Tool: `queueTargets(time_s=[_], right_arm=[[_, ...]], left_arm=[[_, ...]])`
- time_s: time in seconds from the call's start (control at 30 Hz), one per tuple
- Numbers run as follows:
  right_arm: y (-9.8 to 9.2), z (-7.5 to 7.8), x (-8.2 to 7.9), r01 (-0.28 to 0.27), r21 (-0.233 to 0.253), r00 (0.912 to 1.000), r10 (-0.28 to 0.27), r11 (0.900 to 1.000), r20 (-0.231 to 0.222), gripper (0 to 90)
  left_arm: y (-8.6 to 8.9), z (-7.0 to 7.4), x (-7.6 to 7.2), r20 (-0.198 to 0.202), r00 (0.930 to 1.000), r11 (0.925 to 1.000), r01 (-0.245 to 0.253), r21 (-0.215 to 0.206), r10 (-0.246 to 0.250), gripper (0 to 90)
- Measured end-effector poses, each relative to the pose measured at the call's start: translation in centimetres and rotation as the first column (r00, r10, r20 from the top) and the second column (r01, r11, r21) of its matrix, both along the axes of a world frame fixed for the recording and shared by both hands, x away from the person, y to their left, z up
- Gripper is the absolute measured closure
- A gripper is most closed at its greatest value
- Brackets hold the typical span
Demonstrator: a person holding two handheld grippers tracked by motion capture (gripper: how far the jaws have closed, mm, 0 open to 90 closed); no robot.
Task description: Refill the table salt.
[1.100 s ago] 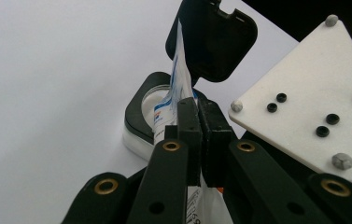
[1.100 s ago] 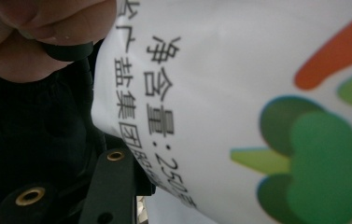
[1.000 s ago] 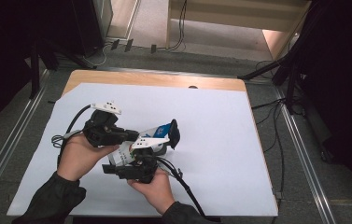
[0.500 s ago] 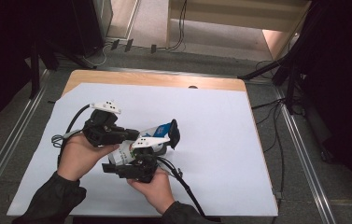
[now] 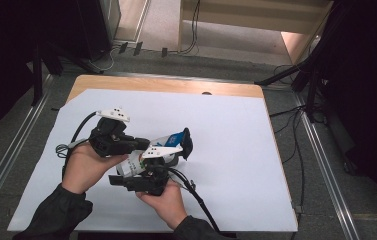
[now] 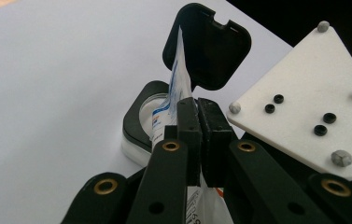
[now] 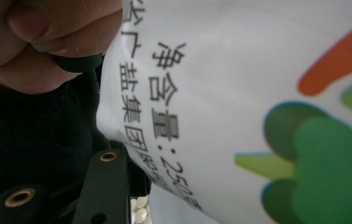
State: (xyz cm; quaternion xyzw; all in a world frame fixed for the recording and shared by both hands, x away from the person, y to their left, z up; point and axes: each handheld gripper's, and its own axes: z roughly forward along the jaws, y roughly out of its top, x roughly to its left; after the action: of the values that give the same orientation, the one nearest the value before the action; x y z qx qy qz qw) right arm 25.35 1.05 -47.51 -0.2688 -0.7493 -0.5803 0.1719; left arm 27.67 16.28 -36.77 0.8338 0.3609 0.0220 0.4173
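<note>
Tongs in two hands meet low over the white sheet (image 5: 236, 150) in the high view. We see the left tongs (image 5: 143, 145) reach across to the right tongs (image 5: 150, 170). The bag (image 5: 170, 141) hangs between them, just above the sheet. Its blue end is right by a black lid (image 5: 187, 143).

In the left gripper view, the left tongs are squeezed tight on the thin edge of the bag. Just past them sits a jar (image 6: 138, 116) with a black rim. Its lid is flipped up, and the bag's end dips into the jar's mouth.

In the right gripper view, the bag is very close to us. It is white and smooth, with black writing and green, orange and blue shapes. A thumb (image 7: 47, 37) shows at the top corner. One black jaw pokes up beside the bag, but we cannot tell if the right tongs are pinching anything.

We think the bag could slip, because the left tongs hold so little of it. If it tips, what is inside may spill onto the sheet. The lid might also flop down on the bag.
</note>
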Motion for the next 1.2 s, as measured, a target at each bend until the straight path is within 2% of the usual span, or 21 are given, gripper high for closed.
queueTargets(time_s=[0.4,1.1,1.2], right_arm=[[0.02,0.07,0.01,0.003,-0.008,0.9999,-0.003,1.0,0.014,55.4],[0.13,-0.16,0.07,0.001,-0.029,1.0,-0.001,1.0,0.004,56.1],[0.15,-0.12,0.01,0.003,-0.023,1.0,-0.003,1.0,0.008,56.3]], left_arm=[[-0.12,-0.01,0.15,-0.01,0.9999,1.0,0.0,0.006,0.0,89.3],[-0.06,-0.4,0.34,-0.026,0.9997,0.9999,-0.004,0.016,0.004,89.3],[-0.07,-0.3,0.27,-0.02,0.9998,1.0,-0.001,0.007,0.001,89.3]])
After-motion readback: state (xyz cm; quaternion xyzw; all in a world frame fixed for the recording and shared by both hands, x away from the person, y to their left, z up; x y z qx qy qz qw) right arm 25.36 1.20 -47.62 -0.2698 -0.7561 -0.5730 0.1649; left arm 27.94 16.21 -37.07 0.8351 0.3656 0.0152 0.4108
